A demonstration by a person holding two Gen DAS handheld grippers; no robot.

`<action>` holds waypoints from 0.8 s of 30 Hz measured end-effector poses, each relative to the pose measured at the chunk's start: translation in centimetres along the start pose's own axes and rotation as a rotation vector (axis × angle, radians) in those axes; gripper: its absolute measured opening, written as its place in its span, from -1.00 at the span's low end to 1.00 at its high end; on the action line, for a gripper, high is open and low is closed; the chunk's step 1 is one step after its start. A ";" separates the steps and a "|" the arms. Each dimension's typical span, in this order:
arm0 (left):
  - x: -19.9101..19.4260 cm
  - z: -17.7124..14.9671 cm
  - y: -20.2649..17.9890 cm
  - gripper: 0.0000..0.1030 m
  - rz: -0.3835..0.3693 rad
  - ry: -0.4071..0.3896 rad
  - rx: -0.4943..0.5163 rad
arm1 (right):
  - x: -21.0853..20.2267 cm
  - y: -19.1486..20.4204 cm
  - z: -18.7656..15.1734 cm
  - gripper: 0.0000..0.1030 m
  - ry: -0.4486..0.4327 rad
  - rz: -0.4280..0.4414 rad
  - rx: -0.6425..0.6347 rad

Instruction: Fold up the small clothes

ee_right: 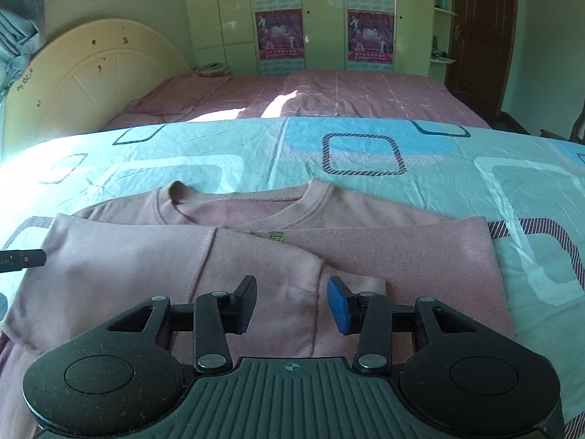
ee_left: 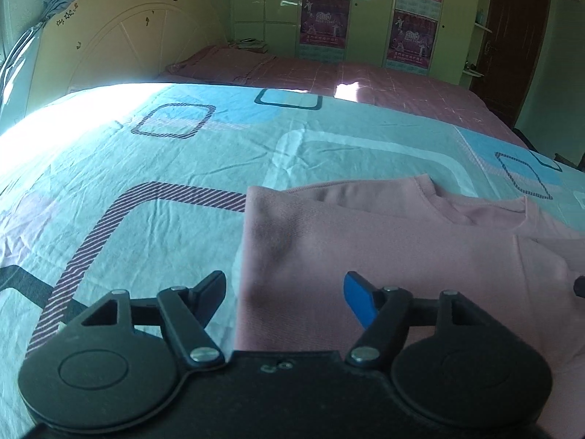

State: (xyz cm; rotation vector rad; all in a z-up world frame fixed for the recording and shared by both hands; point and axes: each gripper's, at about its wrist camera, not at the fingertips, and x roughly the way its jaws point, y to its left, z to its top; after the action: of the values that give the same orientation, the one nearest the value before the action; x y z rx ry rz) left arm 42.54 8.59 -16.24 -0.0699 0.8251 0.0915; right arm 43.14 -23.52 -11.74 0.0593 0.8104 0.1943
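Observation:
A small pink sweatshirt point(ee_right: 365, 248) lies flat on the turquoise patterned sheet point(ee_right: 438, 168), collar away from me, with both sleeves folded in across the chest. My right gripper point(ee_right: 292, 301) is open and empty, just above the folded sleeves near the shirt's middle. My left gripper point(ee_left: 285, 292) is open and empty over the shirt's point(ee_left: 365, 241) left folded edge. The tip of the left gripper shows at the left edge of the right wrist view point(ee_right: 22, 259).
The turquoise sheet point(ee_left: 146, 183) spreads wide to the left of the shirt. Behind it lies a pink checked bedspread point(ee_right: 329, 95), a cream headboard point(ee_right: 91, 84) at the left, green wardrobes with posters point(ee_right: 279, 33) and a brown door point(ee_right: 482, 36).

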 end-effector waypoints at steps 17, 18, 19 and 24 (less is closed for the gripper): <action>-2.4 -5.7 -2.7 0.39 -0.004 0.056 0.050 | -1.2 -2.2 -5.0 -0.17 0.102 -0.047 -0.013; -2.6 -5.9 -3.0 0.39 0.004 0.058 0.068 | -1.3 -2.5 -5.3 -0.17 0.116 -0.031 -0.017; -2.7 -6.2 -3.2 0.39 0.012 0.058 0.075 | -1.7 -2.8 -5.3 -0.17 0.114 -0.024 -0.007; -5.0 -6.8 -3.5 0.39 0.006 0.059 0.025 | -4.7 -3.8 -5.3 -0.17 0.072 0.046 0.029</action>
State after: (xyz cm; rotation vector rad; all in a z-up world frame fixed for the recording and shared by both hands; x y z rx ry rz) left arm 34.63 4.14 -17.09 -0.0464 0.8852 0.0850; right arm 36.70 -28.31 -12.47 0.0992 0.8839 0.2289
